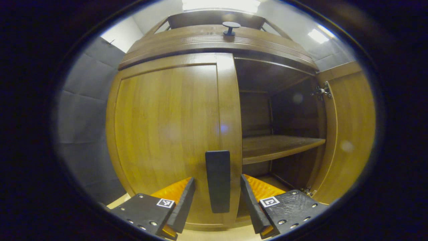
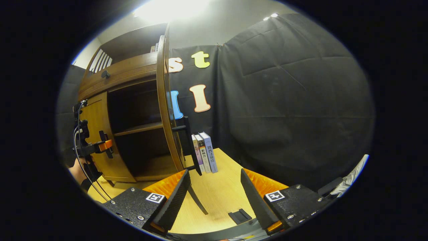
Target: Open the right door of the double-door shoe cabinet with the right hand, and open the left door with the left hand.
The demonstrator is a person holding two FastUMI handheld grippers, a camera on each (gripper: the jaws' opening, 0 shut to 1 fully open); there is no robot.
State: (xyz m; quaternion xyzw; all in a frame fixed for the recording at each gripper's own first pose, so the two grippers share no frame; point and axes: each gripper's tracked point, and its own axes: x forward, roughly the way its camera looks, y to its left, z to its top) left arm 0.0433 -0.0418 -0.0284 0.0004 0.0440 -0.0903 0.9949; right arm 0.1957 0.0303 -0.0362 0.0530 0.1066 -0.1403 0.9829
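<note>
Left gripper (image 1: 218, 201): fingers apart, straddling left door handle (image 1: 218, 180), untouched. Right gripper (image 2: 214, 197): fingers apart, empty; right door (image 2: 166, 107) swung open ahead-left, books (image 2: 204, 153) just beyond.

Both tools agape — left tool (image 1: 217, 201) level and forward, right tool (image 2: 214, 197) likewise — fingers parted.

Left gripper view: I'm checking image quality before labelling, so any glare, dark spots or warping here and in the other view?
Left gripper view: ceiling light blown out, cabinet bowed by fisheye, interior dim, handle sharp. Right gripper view: glare at top, open door curved, books legible.
</note>
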